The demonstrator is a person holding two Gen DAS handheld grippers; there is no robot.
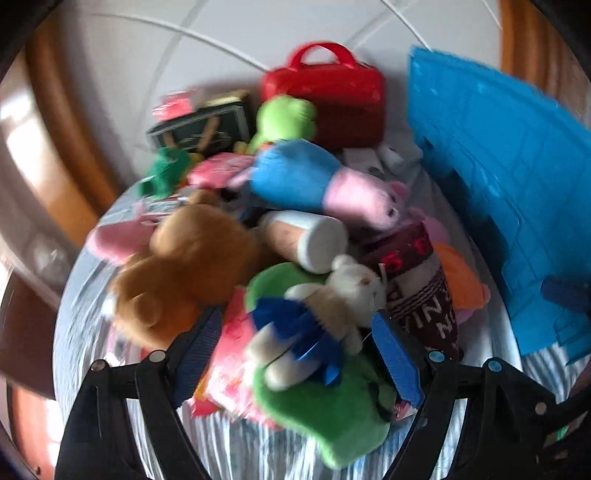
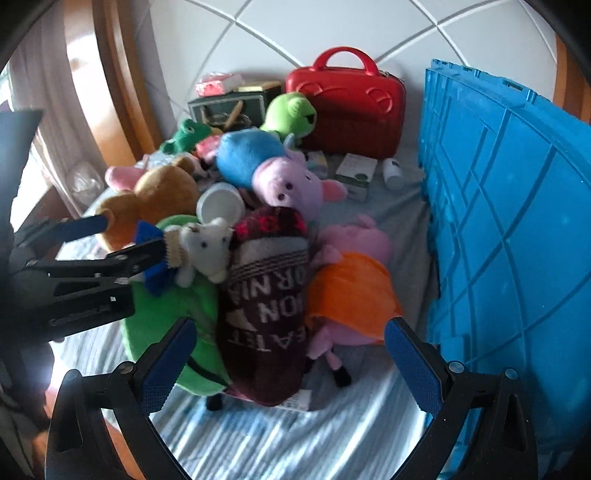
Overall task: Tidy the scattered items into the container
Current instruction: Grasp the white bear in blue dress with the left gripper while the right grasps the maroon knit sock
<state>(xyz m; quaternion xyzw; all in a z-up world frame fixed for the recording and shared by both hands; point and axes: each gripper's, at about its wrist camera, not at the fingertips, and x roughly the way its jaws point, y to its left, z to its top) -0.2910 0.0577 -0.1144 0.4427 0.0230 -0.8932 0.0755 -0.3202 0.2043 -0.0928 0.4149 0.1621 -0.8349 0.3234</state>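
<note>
Two open tongs [image 1: 301, 354] [image 2: 290, 360], one blue crate [image 2: 517, 221], one red case [image 2: 347, 110]

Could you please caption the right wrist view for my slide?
Open right gripper above a toy pile beside the blue crate.

White wall panels crossed by thin pale seams [image 2: 325, 26] fill the upper frame. A glossy orange-brown wooden frame [image 2: 122, 85] curves down the left, where daylight glares. A pale blue striped bedsheet [image 2: 295, 435] covers the bottom.
</note>
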